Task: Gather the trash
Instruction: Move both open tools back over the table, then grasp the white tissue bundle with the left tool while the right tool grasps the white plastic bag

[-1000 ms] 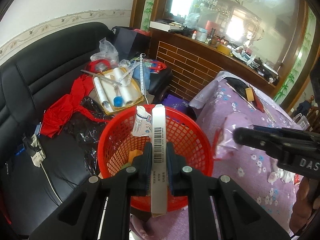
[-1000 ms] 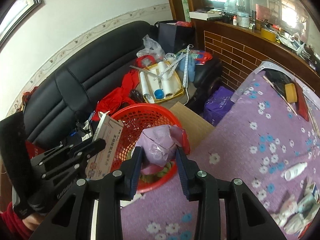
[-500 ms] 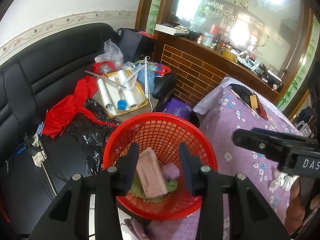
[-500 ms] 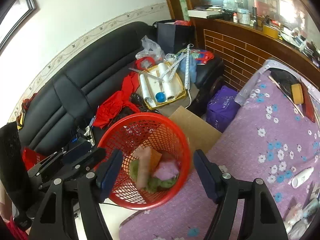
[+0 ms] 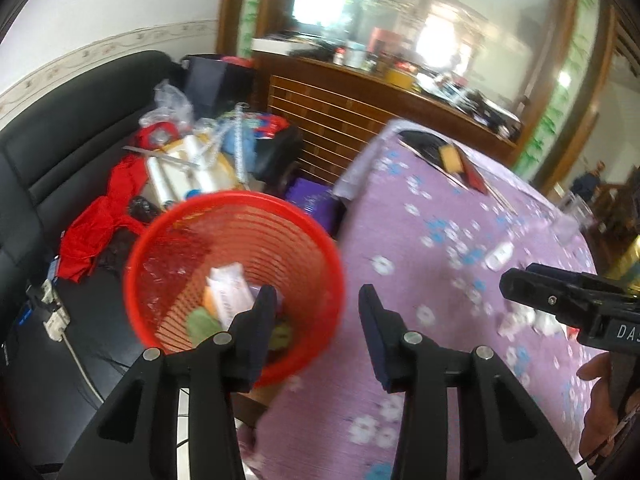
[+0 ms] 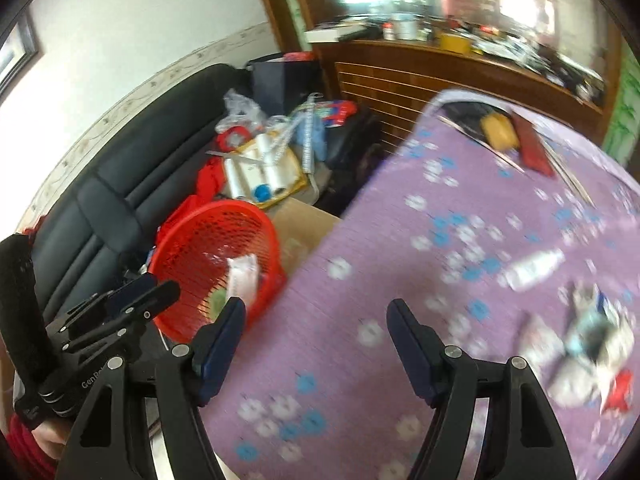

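A red mesh basket (image 5: 192, 248) (image 6: 188, 244) stands beside the table and holds a white box (image 5: 230, 290), green scraps and other trash. My left gripper (image 5: 318, 312) is open and empty above the basket's right rim. My right gripper (image 6: 316, 328) is open and empty over the purple flowered tablecloth (image 6: 460, 208). A white bottle (image 6: 534, 268) (image 5: 500, 254) and a heap of crumpled wrappers (image 6: 588, 344) (image 5: 532, 320) lie on the table to the right. Both views are motion-blurred.
A black sofa (image 5: 60, 128) behind the basket carries red cloth (image 5: 108, 208), plastic rolls on a yellow tray (image 6: 260, 176) and bags. A brown wooden counter (image 5: 384, 120) stands at the back. A cardboard sheet (image 6: 304, 224) lies between basket and table.
Both grippers opened and dropped their trash, the barcode box and the purple wad, into the basket. Both have since swung right toward the table.
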